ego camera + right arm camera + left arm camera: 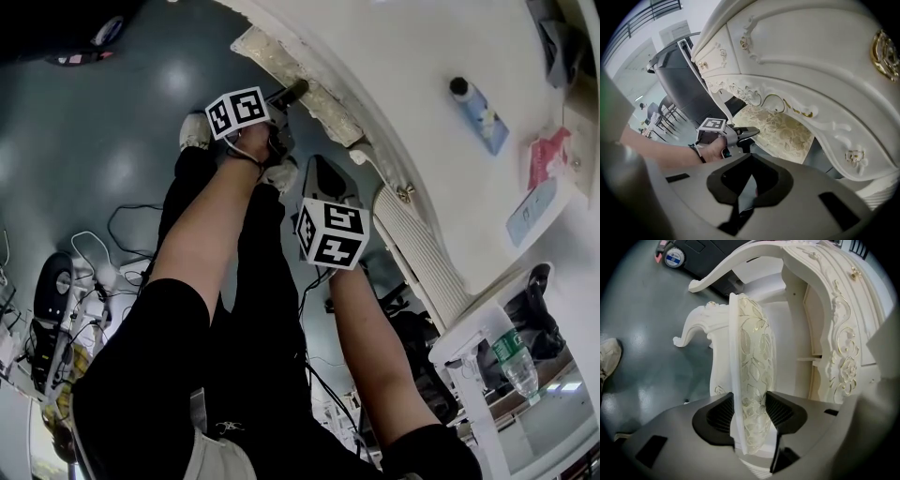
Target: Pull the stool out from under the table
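Observation:
The stool's cream, leaf-patterned seat (pixel 272 54) (pixel 752 348) (pixel 780 133) lies under the curved front of the white carved table (pixel 412 84) (pixel 843 333) (pixel 801 56). My left gripper (pixel 295 91) (pixel 749 416) (pixel 752 132) is shut on the seat's near edge, one pad on the white rim and one on the cushion. A curved white stool leg (pixel 693 329) shows beyond it on the left. My right gripper (pixel 323 178) (pixel 747 187) hangs shut and empty just in front of the table's apron, apart from the stool.
The person's legs and shoes (pixel 194 131) (pixel 607 357) stand on the grey floor beside the stool. Cables and devices (pixel 122 244) lie at the left. A tube (pixel 478 112) and packets rest on the tabletop. A water bottle (pixel 514 361) stands at the lower right.

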Available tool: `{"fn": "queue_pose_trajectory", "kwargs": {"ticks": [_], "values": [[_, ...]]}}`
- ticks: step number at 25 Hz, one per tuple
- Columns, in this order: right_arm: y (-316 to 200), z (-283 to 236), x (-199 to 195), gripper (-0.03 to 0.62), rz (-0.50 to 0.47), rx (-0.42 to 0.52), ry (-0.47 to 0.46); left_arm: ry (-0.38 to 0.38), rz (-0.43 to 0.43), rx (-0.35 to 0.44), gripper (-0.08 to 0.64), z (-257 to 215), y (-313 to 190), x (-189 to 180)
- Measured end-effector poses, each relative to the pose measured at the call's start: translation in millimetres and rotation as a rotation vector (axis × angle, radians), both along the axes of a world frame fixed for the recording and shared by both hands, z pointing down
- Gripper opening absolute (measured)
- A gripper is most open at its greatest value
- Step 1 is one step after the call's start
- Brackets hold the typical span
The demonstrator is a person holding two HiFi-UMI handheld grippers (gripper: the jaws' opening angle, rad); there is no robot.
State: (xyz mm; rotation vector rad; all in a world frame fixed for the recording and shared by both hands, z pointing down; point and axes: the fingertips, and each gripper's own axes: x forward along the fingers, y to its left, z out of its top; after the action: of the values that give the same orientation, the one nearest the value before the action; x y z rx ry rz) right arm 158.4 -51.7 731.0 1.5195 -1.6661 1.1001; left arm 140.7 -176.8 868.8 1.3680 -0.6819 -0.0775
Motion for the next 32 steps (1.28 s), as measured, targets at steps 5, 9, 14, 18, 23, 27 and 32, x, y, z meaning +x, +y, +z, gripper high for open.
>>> {"fn": "queue_pose_trajectory", "kwargs": {"ticks": [5,9,14,18,23,27,32], "values": [[-1,1,-3,0.008,0.005,0.003,-0.004,0.006,0.003,0.005,0.215,0,12,-17],[-5,1,-8,0.008,0.011,0.008,-0.012,-0.003,0.022,0.0,0.213,0,30,-43],[-7,2,-17,0.008,0.009,0.013,-0.027,-0.028,0.033,-0.008,0.213,0,58,-92],[-5,7,-25,0.008,0.006,0.0,-0.041,-0.052,0.04,-0.037,0.213,0,89,-133],[-4,4,-42,0.008,-0.039,0.002,-0.049,-0.086,0.02,-0.064,0.215,1,113,-177],[-4,6,-47,0.008,-0.075,-0.007,-0.046,-0.081,0.048,-0.091,0.219,0,120,-186],[-8,-2,-54,0.008,-0.101,0.001,-0.04,-0.189,0.118,-0.157,0.227,-7,121,-190]]}}
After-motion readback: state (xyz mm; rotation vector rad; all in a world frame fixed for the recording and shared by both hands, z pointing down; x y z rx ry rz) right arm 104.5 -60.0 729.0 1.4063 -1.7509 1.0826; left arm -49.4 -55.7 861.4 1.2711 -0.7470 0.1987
